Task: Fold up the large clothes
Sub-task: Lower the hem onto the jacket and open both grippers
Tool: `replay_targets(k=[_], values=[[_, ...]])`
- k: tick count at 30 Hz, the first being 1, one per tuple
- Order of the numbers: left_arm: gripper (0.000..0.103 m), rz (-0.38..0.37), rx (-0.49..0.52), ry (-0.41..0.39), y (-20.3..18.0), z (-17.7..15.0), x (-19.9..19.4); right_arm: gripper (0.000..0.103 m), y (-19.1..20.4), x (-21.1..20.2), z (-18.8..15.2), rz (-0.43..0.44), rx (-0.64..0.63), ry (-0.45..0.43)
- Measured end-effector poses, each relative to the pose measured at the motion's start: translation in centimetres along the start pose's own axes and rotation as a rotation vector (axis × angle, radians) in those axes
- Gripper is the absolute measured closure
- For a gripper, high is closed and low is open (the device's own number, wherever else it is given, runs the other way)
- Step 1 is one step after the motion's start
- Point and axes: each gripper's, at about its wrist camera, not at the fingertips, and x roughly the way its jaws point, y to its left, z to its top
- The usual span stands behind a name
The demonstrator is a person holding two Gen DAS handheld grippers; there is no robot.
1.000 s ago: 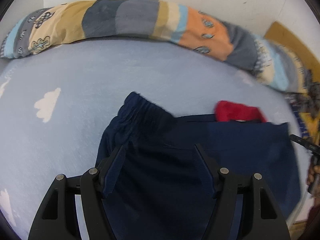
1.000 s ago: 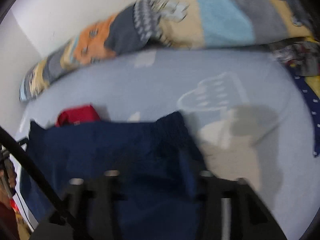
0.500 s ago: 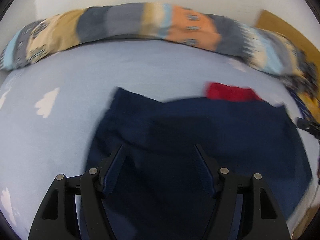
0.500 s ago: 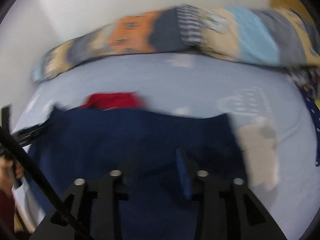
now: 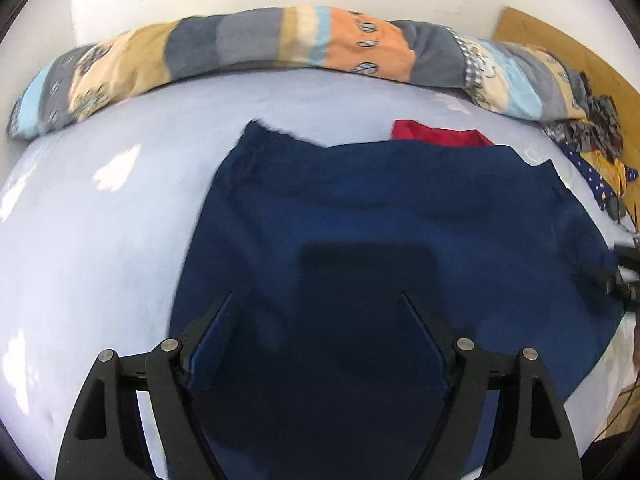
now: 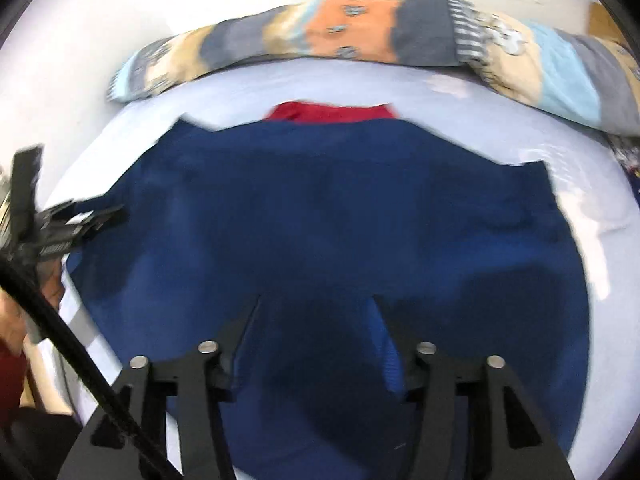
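A second ago our two sets of tongs sat close together over a bunched navy garment (image 5: pixel 384 216), its gathered waistband rumpled at the far left corner. Now the cloth lies drawn out wide and nearly flat on the pale blue bed sheet (image 5: pixel 100 240), so the spreading step looks done. The left tongs (image 5: pixel 316 300) are spread and opening, with cloth beneath them but nothing pinched between the pads. The right tongs (image 6: pixel 316 300) were much narrower a second ago; they too are opening over the fabric and pinching nothing, as far as the blur lets us judge.

A red garment (image 5: pixel 440 136) peeks out from behind the navy one's far edge, just touching it, and the striped bolster pillow (image 5: pixel 280 40) lies along the wall beyond. We judge the garment is ready for its first fold, which calls for fresh grips on two corners.
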Motion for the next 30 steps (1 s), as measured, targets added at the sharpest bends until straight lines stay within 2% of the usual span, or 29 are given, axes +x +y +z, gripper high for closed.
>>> replay_targets(k=[2,4,6,7,10,12,15,17,18,20,22,24,27,30], values=[[0.023,0.01,-0.016,0.019,1.1,-1.4,0.3,0.044,1.6,1.2,-1.4,-0.014,-0.037,0.055],[0.023,0.061,0.011,0.028,1.7,-3.0,0.5,0.041,1.7,2.8,-2.6,-0.059,-0.044,0.093],[0.023,0.091,0.017,0.024,1.7,-4.1,-0.3,0.041,1.5,2.7,-2.8,-0.076,-0.039,0.096],[0.023,0.083,0.014,0.017,1.6,-4.3,-1.2,0.041,1.7,2.0,-2.7,-0.093,-0.02,0.108],[0.023,0.048,0.019,-0.017,0.7,-4.7,-3.6,0.04,2.9,-1.1,-3.0,-0.056,0.004,0.052],[0.023,0.025,0.02,-0.023,0.1,-4.7,-4.6,0.04,2.7,-1.9,-4.0,-0.128,0.03,0.061],[0.023,0.033,-0.013,0.045,-0.6,-4.8,-3.9,0.04,1.1,-1.3,-5.5,-0.154,0.141,0.115],[0.023,0.051,-0.034,0.13,-1.1,-5.2,-2.2,0.04,0.3,-1.3,-6.3,-0.14,0.198,0.106],[0.023,0.084,-0.033,0.136,-1.5,-5.4,-1.8,0.04,0.1,-1.5,-6.4,-0.136,0.22,0.107],[0.023,0.12,-0.029,0.123,-2.5,-5.5,-2.1,0.039,0.1,-3.0,-6.8,-0.142,0.284,0.057],[0.023,0.064,-0.07,0.107,-3.5,-5.2,-3.0,0.039,0.1,-4.1,-6.8,-0.167,0.307,0.004],[0.023,0.076,-0.097,0.086,-4.8,-4.7,-3.6,0.037,0.3,-4.7,-6.8,-0.212,0.337,-0.044],[0.023,0.052,-0.123,0.085,-7.0,-3.9,-3.4,0.034,0.1,-3.4,-6.5,-0.234,0.379,-0.03],[0.023,0.05,-0.147,0.114,-8.7,-3.8,-1.9,0.032,0.9,-1.1,-6.5,-0.299,0.304,0.019]])
